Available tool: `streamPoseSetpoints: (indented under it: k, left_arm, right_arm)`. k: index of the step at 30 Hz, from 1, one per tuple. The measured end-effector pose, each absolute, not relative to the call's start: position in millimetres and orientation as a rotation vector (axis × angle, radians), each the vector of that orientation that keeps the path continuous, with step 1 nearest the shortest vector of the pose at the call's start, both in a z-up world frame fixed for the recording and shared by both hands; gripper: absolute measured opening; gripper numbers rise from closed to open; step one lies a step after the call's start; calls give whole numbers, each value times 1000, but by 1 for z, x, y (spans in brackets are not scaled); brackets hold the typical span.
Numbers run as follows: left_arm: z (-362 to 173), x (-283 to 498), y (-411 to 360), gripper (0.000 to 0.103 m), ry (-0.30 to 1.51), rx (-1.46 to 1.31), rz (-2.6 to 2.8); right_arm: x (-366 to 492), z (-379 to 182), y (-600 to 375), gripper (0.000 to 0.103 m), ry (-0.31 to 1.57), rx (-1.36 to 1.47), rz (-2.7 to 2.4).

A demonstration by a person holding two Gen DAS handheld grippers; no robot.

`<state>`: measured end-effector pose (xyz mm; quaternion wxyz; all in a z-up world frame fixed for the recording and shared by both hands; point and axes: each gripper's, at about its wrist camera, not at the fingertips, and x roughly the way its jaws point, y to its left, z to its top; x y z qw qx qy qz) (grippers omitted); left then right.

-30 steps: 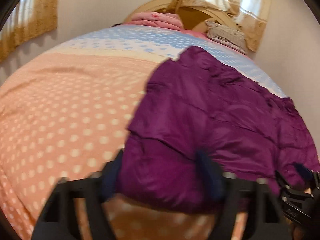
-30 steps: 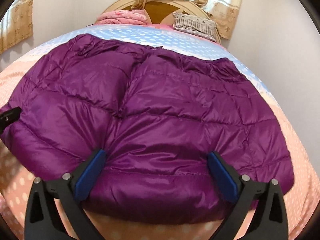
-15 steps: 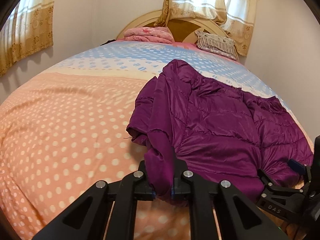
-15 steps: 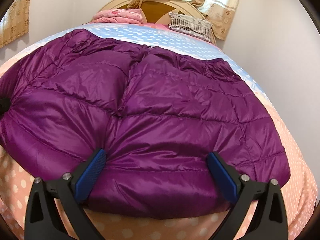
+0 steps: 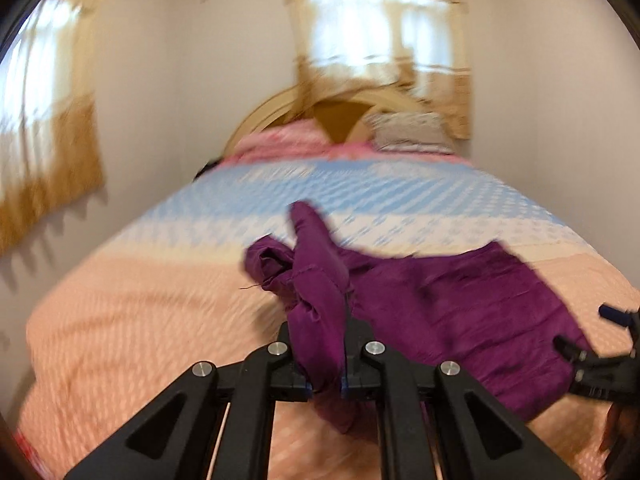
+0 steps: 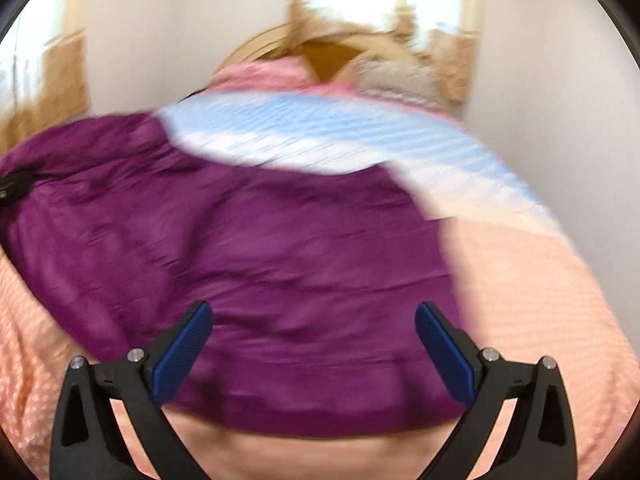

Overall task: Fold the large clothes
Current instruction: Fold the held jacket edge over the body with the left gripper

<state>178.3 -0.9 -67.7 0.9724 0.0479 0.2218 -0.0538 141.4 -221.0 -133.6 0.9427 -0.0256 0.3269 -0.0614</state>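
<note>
My left claw point(image 5: 322, 354) is clamped tight on a bunched fold of the purple quilted puffer jacket point(image 5: 452, 312); the fabric squeezes up between the two black fingers and spills over their tips, lifted clear of the bed. From that pinch the jacket trails off to the right and lies flat on the bedspread, with one sleeve end poking up toward the far side.

My right claw point(image 6: 313, 346) stands wide, its blue pads point(image 6: 182, 354) well apart, with the jacket's near hem lying between them; the pads are not pressing on it. In the left wrist view this claw shows at the far right edge, just beside the jacket's near right corner.

The jacket rests on the near, peach-coloured part of the dotted bedspread point(image 5: 132, 312). Farther away the bedspread turns white and then pale blue. At the far end of the bed lie a folded pink blanket point(image 5: 280, 142) on the left and a grey patterned pillow point(image 5: 408, 132) on the right, against a curved wooden headboard point(image 5: 340, 120). Yellow-gold curtains point(image 5: 380, 40) hang behind it. Both views are blurred.
</note>
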Motion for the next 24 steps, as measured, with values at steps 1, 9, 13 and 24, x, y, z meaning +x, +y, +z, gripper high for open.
streamPoseSetpoints:
  k: [1, 9, 13, 24]
  left_arm:
    - [-62, 177, -16, 8, 431, 124, -125]
    - [-77, 173, -199, 8, 347, 456, -350]
    - [-136, 172, -271, 8, 394, 646, -452]
    - [-179, 143, -310, 52, 321, 893, -483]
  right_arm:
    - [139, -131, -248, 103, 665, -37, -180]
    - [113, -152, -421, 103, 711, 112, -505]
    - [106, -163, -448, 103, 737, 160, -536]
    - [103, -169, -440, 103, 748, 166, -501]
